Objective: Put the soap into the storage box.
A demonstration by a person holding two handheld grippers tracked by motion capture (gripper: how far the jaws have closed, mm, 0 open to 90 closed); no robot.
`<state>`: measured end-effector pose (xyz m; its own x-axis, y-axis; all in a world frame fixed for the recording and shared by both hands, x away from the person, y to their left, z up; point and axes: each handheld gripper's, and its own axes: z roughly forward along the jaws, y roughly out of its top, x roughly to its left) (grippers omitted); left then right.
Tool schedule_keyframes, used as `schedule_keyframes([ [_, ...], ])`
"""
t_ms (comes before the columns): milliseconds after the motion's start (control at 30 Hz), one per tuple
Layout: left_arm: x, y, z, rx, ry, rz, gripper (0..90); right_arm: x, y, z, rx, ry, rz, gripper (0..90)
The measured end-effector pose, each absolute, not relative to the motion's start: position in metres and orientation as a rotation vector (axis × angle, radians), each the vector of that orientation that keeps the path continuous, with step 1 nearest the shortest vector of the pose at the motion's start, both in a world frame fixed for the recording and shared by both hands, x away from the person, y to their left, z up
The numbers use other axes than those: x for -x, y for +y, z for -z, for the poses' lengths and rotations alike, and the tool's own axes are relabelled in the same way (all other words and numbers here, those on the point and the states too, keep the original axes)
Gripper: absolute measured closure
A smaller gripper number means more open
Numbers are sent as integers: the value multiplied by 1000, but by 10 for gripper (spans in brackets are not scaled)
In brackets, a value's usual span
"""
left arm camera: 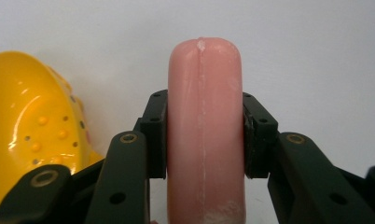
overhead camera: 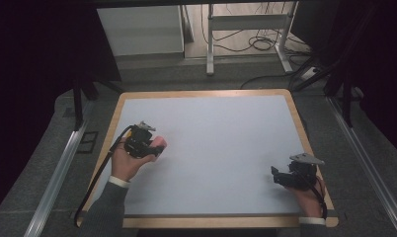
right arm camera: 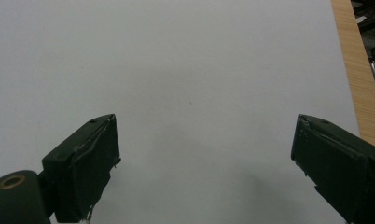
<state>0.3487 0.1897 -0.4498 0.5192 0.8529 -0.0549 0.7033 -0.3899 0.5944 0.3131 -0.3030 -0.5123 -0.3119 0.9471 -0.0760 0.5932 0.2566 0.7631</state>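
While left gripper [left arm camera: 205, 140] clamps pink cylinder [left arm camera: 205, 126], right gripper [right arm camera: 204, 168] gapes

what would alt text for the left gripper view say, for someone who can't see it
A smooth pink rounded cylinder, like a toy sausage, stands upright, clamped between the left gripper's two black jaws against a plain white table surface. A glossy yellow plastic object with small bumps and dots sits at the left edge, partly cut off.

The high view is dim, with black edges and an evenly lit pale table [overhead camera: 221, 148]. The gripper views are brighter. Glare spots shine on the yellow object [left arm camera: 31, 126]. A soft shadow lies between the right gripper's [right arm camera: 204, 163] slightly blurred jaws.
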Motion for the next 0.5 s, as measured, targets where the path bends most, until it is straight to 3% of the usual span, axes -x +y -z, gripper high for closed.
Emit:
schedule_keyframes([
  [500,-350,208,442,-2169,1293,-364,604,-312,-303,510,-1388,1993,-873,74],
])
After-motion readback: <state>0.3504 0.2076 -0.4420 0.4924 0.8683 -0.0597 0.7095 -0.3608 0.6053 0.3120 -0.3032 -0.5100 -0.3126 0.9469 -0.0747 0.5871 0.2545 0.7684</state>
